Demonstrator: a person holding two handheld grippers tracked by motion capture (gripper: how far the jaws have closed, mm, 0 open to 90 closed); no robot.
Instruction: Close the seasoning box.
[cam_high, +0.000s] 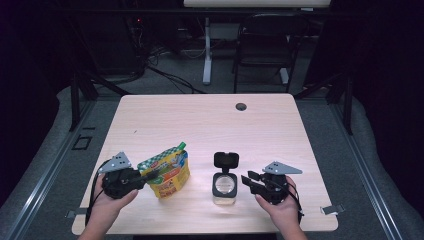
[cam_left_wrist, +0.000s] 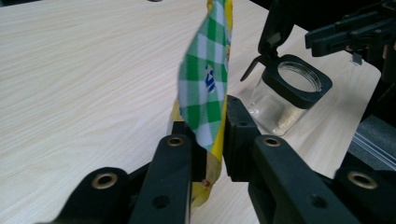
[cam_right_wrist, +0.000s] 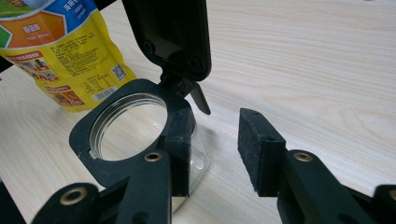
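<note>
A yellow pouch (cam_high: 165, 175) with a green-checked top and a green cap stands on the table at front left. My left gripper (cam_high: 150, 176) reaches it from the left. In the left gripper view the pouch's edge (cam_left_wrist: 205, 70) runs between the jaws of my left gripper (cam_left_wrist: 212, 135), which stand slightly apart around it. A clear square jar (cam_high: 224, 187) with a black rim has its flip lid (cam_high: 226, 160) raised. My right gripper (cam_high: 246, 179) is open just right of it. In the right gripper view one finger (cam_right_wrist: 180, 149) lies against the jar's rim (cam_right_wrist: 84, 140).
The light wooden table (cam_high: 210, 120) has a round cable hole (cam_high: 241, 106) at its far edge. A black chair (cam_high: 262, 45) and a white desk leg (cam_high: 207, 55) stand on the floor beyond. A person's hands hold both grippers at the near edge.
</note>
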